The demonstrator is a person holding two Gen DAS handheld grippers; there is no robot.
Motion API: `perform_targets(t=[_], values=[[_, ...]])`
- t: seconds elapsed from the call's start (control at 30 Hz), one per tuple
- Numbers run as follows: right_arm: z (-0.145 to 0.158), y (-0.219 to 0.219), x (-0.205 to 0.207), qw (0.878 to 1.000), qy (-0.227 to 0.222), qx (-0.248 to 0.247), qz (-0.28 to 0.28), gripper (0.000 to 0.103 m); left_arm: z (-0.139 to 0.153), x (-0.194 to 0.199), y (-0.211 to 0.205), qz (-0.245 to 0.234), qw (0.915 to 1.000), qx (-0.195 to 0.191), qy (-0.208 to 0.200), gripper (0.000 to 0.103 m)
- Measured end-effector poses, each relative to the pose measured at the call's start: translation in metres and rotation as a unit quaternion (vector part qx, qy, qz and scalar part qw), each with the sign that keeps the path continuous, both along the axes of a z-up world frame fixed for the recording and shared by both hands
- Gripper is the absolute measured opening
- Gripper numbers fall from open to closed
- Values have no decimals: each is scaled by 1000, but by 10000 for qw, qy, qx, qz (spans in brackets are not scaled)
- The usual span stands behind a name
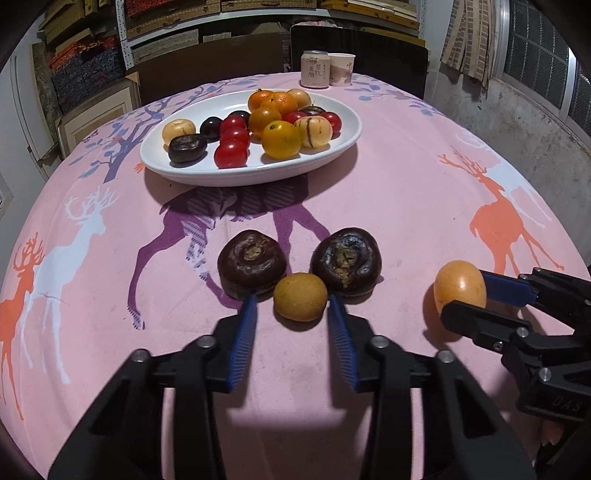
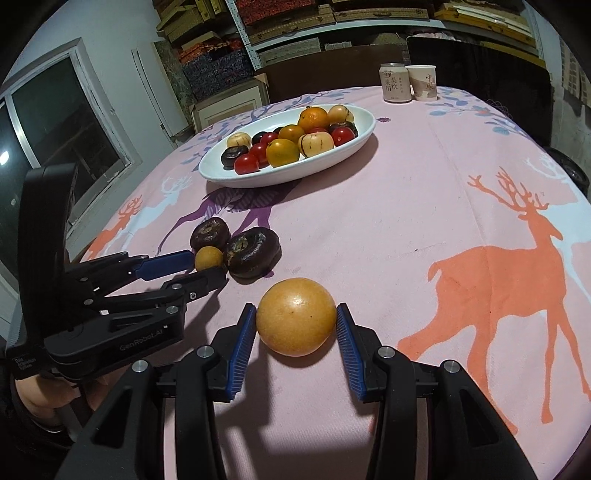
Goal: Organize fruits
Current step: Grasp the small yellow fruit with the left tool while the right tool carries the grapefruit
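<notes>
**Bracketing two loose fruits on the deer cloth**

Your left gripper [image 1: 291,301] is spread, its blue ribbed pads either side of a small yellow-brown fruit [image 1: 300,301] without touching it. That fruit sits on the cloth just in front of two dark brown wrinkled fruits [image 1: 252,263] [image 1: 346,261], nestled in the gap between them. Your right gripper [image 2: 295,314] is also spread around a larger golden-orange fruit [image 2: 296,316], which rests on the table; the pads stand very close to its sides, and you cannot tell whether they press it yet.

Farther back, the white oval dish [image 1: 207,166] already holds the sorted pile: red cherry tomatoes [image 1: 231,154], oranges [image 1: 281,139], striped pale melon-like fruits [image 1: 313,131] and a few dark ones.

You are working on a pink tablecloth [image 1: 388,206] printed with orange, white and purple deer and blue-leaved trees. At its far edge a drinks can [image 1: 314,69] stands touching a paper cup [image 1: 341,69]. Behind the table are a dark chair back [image 1: 362,48] and shelves [image 1: 166,22] stacked with woven and patterned boxes. A metal-framed window [image 2: 62,122] shows dark in the right wrist view.
</notes>
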State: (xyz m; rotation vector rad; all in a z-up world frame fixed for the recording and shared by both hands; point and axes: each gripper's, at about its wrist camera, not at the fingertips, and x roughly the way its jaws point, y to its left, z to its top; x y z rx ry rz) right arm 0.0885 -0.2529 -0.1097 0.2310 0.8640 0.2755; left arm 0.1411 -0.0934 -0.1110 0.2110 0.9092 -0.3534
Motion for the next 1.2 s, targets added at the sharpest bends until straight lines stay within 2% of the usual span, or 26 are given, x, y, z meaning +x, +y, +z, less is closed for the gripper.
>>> perform_targets(t=[0.23, 0.37, 0.67, 1.03, 1.2], values=[[-2, -2, 0, 9999, 39, 125, -6, 45, -2, 5, 2, -15, 9998, -208, 74, 29], [-2, -3, 0, 9999, 50, 132, -10, 45, -3, 6, 1, -23, 9999, -121, 35, 29], [-3, -2, 1, 9999, 70, 91, -20, 45, 4, 1, 5, 22, 9997, -254, -64, 29], [10, -1, -6, 9998, -201, 32, 22, 45, 40, -38, 33, -138, 9978, -527, -386, 29], [35, 0, -1, 9993, -304, 127, 178, 44, 62, -38, 51, -130, 9967, -601, -523, 29]])
